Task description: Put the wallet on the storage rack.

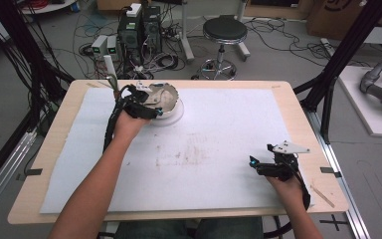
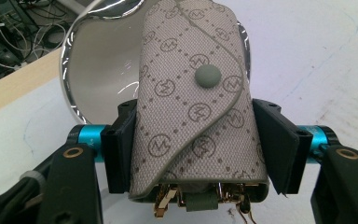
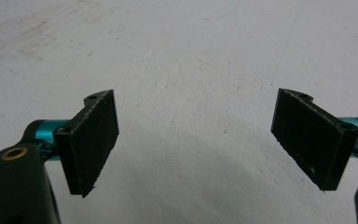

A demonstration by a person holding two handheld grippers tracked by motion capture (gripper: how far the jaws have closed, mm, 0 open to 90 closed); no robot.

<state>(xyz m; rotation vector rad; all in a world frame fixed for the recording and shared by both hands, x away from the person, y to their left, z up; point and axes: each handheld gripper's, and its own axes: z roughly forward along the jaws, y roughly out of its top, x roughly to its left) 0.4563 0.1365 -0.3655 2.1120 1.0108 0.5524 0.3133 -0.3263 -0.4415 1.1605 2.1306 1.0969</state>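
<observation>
A grey monogram key case (image 2: 196, 107) with a round snap button sits between the jaws of my left gripper (image 2: 196, 144), which is shut on its two sides. Gold key hooks hang out of its near end. The case is held over a white bowl (image 2: 98, 70) with a shiny silver rim. In the high view the left gripper (image 1: 151, 107) and the key case (image 1: 160, 95) are at the bowl (image 1: 178, 113), far left of the mat. My right gripper (image 1: 258, 167) rests near the front right with its jaws wide apart; the right gripper (image 3: 196, 135) holds nothing.
A white mat (image 1: 214, 144) with faint brown stains at its middle covers the wooden table (image 1: 298, 107). Beyond the far edge stand a round stool (image 1: 224, 31), computer boxes (image 1: 139, 30) and loose cables on the floor.
</observation>
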